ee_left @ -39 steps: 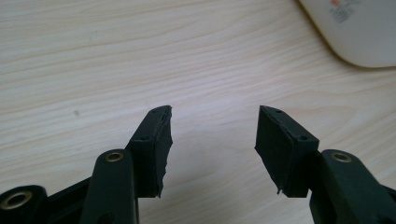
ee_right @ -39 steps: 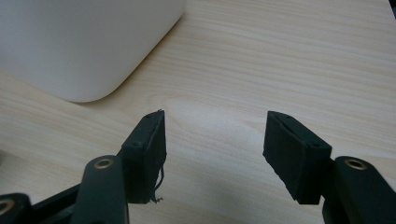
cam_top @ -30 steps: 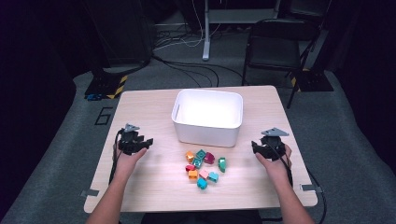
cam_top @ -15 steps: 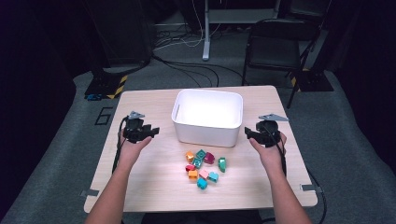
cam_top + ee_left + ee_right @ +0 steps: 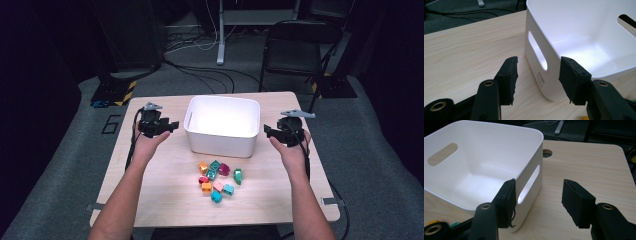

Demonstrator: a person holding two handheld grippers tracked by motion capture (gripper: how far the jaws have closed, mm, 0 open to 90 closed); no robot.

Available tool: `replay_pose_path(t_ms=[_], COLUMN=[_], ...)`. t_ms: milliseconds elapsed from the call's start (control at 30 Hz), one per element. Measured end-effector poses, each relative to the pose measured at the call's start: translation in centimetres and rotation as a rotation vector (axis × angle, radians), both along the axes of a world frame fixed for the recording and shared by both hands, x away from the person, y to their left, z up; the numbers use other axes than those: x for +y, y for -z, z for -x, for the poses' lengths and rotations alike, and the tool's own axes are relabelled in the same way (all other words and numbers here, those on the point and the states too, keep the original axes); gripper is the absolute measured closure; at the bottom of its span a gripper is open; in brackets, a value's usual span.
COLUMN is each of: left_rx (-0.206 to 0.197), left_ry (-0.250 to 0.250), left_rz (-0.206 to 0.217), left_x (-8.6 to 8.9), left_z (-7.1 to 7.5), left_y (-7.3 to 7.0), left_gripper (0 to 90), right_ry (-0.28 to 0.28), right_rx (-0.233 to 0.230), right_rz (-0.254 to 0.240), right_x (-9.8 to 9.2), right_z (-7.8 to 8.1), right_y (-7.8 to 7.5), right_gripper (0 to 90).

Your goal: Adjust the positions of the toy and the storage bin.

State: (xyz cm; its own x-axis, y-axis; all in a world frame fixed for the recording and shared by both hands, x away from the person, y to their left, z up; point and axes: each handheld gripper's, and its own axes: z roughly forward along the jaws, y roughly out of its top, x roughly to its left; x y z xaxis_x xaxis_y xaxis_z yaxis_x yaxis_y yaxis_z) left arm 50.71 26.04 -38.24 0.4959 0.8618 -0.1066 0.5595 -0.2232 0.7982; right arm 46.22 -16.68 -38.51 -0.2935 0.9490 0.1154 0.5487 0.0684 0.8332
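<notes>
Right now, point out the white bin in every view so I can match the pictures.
High view: the white bin stands at mid-table, between the two grippers.
Left gripper view: it takes up the upper right, its slotted side wall facing the jaws.
Right gripper view: it takes up the left half, slotted wall beside the left jaw.
Shared landmark: the oval handle slot cut into each end wall, over the light wooden table.
</notes>
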Motion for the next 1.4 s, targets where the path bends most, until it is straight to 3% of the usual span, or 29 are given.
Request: replay_pose_path(t_ms=[100,233,333,600,767,967,1167,1267,1400], left_rx=[0.015,0.053,0.072,0.081,0.081,0.088,0.089,0.078,0.072], left_ry=[0.007,0.043,0.052,0.066,0.111,0.126,0.112,0.118,0.113], left_rz=[0.002,0.038,0.020,0.013,0.028,0.039,0.050,0.035,0.042], left_x=[-0.4,-1.0,-1.9,-2.7,-3.0,-3.4,-3.4,-3.3,-2.9], left_z=[-0.6,-1.4,-1.9,-2.2,-1.7,-1.1,-0.4,0.2,1.4], left_y=[-0.1,0.3,0.7,1.4,1.5,1.4,1.6,1.5,1.5], left_gripper=[48.4,46.3,44.9,44.8,45.1,46.9,46.2,46.1,45.7], right_ry=[-0.009,-0.031,-0.058,-0.100,-0.117,-0.126,-0.148,-0.156,-0.167], right_rx=[-0.012,-0.038,-0.048,-0.004,0.020,0.033,0.034,0.037,0.028], right_rz=[-0.009,-0.021,-0.015,-0.019,-0.017,-0.035,-0.055,-0.066,-0.058], right_x=[0.1,0.7,1.4,2.3,2.9,3.6,3.9,3.8,4.0], right_z=[0.3,0.7,0.9,0.4,0.0,-0.2,-0.3,-0.5,-0.4], right_y=[-0.4,-1.0,-1.1,-0.1,0.6,1.3,1.5,1.6,1.7], right_gripper=[41.9,40.1,39.6,38.6,38.4,37.8,37.1,36.3,35.7])
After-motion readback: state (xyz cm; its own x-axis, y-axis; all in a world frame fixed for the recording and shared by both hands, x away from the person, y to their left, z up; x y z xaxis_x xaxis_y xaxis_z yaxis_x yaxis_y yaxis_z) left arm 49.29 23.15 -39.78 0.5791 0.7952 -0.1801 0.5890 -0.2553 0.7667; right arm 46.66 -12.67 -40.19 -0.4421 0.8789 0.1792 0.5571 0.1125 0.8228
